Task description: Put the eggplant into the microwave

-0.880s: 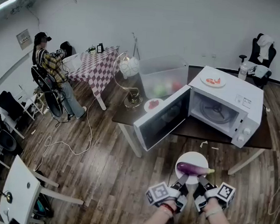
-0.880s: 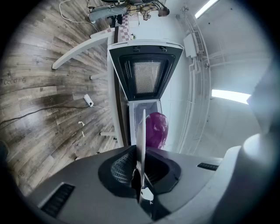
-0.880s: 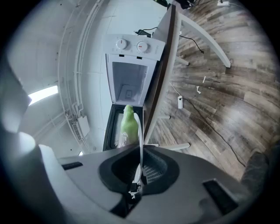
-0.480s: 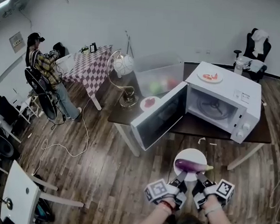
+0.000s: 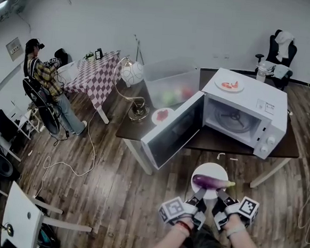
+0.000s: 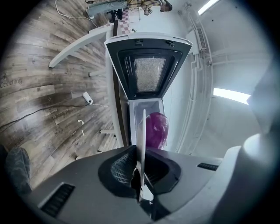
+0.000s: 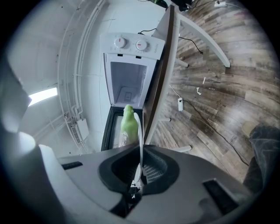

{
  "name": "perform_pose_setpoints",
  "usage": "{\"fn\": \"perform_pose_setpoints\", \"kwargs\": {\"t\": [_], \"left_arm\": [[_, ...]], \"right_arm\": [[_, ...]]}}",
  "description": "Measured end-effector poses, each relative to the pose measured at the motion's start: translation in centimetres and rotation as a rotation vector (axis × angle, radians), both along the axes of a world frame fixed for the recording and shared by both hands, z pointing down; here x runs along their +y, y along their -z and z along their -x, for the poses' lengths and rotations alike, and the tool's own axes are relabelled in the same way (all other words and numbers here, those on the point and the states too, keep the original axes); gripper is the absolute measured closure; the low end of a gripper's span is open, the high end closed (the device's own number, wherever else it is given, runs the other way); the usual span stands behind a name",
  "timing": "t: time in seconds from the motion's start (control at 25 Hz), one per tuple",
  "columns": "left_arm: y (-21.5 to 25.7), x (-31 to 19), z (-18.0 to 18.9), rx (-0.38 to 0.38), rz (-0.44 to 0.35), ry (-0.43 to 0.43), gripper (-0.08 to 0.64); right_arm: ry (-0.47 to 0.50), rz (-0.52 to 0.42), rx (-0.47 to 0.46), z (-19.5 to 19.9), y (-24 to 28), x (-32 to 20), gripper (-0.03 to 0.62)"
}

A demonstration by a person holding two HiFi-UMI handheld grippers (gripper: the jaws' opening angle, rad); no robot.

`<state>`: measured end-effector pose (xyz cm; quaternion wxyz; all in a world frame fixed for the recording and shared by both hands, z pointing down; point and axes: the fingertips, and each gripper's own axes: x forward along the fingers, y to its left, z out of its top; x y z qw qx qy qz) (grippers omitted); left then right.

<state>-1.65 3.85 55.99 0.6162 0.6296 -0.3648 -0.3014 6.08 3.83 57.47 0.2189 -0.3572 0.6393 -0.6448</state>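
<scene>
far left, a person [image 5: 41, 74] stands by a checkered table [image 5: 97, 76]. right of that a lamp [image 5: 131, 73] with a white globe, then a clear bin [image 5: 171, 87] and a small plate [image 5: 162, 116] on the left end of a dark table [image 5: 207, 142]. the microwave [image 5: 252, 110] sits on the same table, its door [image 5: 173, 130] swung wide open to the left, cavity and turntable showing. 1 plate with red food [image 5: 228, 85] lies on the microwave top.

low in the head view, in front of the table and over the wood floor [image 5: 112, 197], 2 grippers hold 1 white plate [image 5: 211, 170] by its near rim. left gripper [image 5: 200, 196]: jaws pinched tight on the plate rim; in the left gripper view the rim runs as a thin white edge straight between them. right gripper [image 5: 218, 197], just beside it: jaws likewise pressed onto the same rim, white edge seen between them in the right gripper view.

the eggplant [image 5: 209, 182] lies across the plate, purple body toward the left, green stem toward the right. it is outside the microwave, near the open cavity but apart from it. both gripper views look past the plate into the open microwave.

far right at the back, a black chair [image 5: 281, 50] with white cloth on it.
</scene>
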Motion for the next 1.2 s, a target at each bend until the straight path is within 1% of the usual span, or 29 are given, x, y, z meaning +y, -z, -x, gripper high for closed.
{"fn": "perform_pose_setpoints", "kwargs": {"t": [0.24, 0.4, 0.56, 0.72, 1.0, 1.2], "left_arm": [[0.4, -1.3, -0.7, 0.008, 0.001, -0.016, 0.54], [0.3, -2.5, -1.3, 0.008, 0.0, -0.026, 0.54], [0.2, -3.6, -1.7, 0.008, 0.0, -0.036, 0.54], [0.2, -4.8, -2.1, 0.008, -0.001, -0.043, 0.54], [0.1, -6.8, -3.0, 0.016, 0.0, -0.056, 0.54], [0.0, -8.1, -3.3, 0.017, 0.003, -0.061, 0.54]], "right_arm": [[-0.016, -0.012, 0.011, -0.8, 0.2, -1.3, 0.584], [-0.032, 0.0, -0.001, -1.2, 0.3, -2.3, 0.584], [-0.04, 0.01, 0.015, -1.9, -0.2, -3.3, 0.584], [-0.045, 0.005, -0.003, -2.1, 0.3, -4.4, 0.584], [-0.051, -0.009, -0.004, -2.9, 0.3, -6.4, 0.584], [-0.064, 0.009, -0.007, -3.2, 0.2, -7.4, 0.584]]}}
